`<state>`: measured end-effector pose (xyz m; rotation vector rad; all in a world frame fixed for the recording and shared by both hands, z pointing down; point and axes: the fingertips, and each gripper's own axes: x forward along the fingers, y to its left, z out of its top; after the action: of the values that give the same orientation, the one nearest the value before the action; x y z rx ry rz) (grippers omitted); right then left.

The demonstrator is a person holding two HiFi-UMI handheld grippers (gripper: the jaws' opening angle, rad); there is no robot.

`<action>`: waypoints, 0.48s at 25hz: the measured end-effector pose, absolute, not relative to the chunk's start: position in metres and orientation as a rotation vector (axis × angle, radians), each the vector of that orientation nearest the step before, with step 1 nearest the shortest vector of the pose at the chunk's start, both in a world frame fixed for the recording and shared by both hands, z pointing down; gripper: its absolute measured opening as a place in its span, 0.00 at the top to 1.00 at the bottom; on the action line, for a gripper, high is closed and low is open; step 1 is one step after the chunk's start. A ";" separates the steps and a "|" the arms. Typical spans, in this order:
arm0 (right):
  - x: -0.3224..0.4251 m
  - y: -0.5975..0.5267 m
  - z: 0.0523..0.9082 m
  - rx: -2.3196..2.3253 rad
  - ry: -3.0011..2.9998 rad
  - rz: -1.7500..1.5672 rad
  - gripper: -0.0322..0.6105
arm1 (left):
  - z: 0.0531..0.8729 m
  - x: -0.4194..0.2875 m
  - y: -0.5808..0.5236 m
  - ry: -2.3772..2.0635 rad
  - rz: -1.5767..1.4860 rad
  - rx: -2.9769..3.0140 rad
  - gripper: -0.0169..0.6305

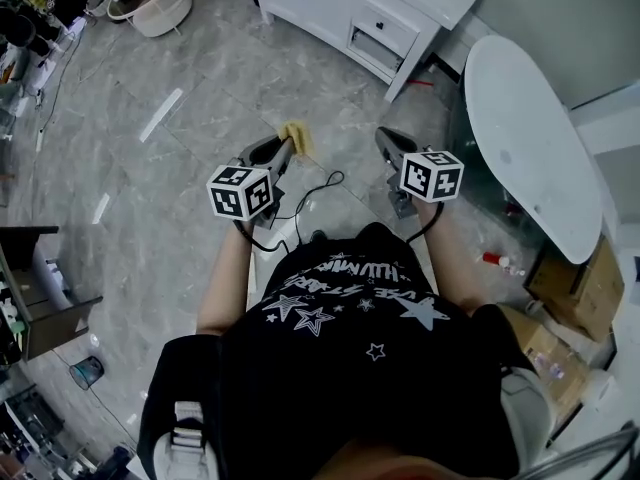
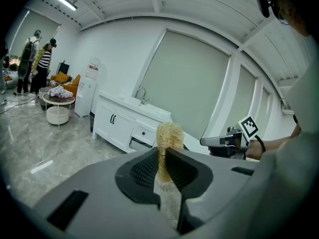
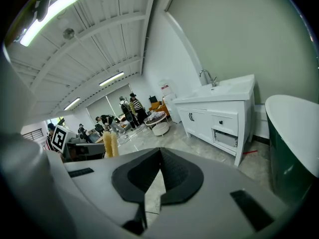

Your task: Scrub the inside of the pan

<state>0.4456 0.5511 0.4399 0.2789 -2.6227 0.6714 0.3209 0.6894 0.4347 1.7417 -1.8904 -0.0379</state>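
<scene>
No pan shows in any view. A yellow mesh scrubber (image 1: 298, 136) sticks out of my left gripper (image 1: 288, 148), which is shut on it; in the left gripper view the scrubber (image 2: 168, 133) stands upright, pinched between the dark pads. My right gripper (image 1: 384, 136) is held level with the left one, about a forearm's length to its right. In the right gripper view its jaws (image 3: 160, 151) are shut with nothing between them. That view also shows the scrubber (image 3: 110, 144) off to the left. Both grippers point out over the grey marble floor.
A white cabinet with a sink (image 1: 380, 8) stands ahead. A white oval tub (image 1: 530, 138) lies at the right, with cardboard boxes (image 1: 580, 288) beside it. A black cable (image 1: 315, 190) trails on the floor. A round side table (image 1: 150, 8) and several people (image 2: 37, 59) are far left.
</scene>
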 end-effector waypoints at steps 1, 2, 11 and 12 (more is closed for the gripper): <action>0.442 0.554 0.441 0.282 -2.622 0.677 0.94 | 0.436 0.315 0.692 -1.892 -0.039 1.736 0.90; 0.439 0.556 0.442 0.282 -2.618 0.685 0.94 | 0.437 0.311 0.694 -1.891 -0.042 1.731 0.90; 0.407 0.532 0.467 0.260 -2.588 0.721 0.94 | 0.456 0.282 0.676 -1.881 -0.047 1.706 0.90; 0.401 0.529 0.468 0.250 -2.587 0.723 0.94 | 0.456 0.277 0.673 -1.883 -0.050 1.699 0.90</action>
<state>0.4008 0.5285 0.4681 0.2496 -2.5868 0.7225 0.2768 0.6735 0.4564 1.6988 -1.8834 -0.0500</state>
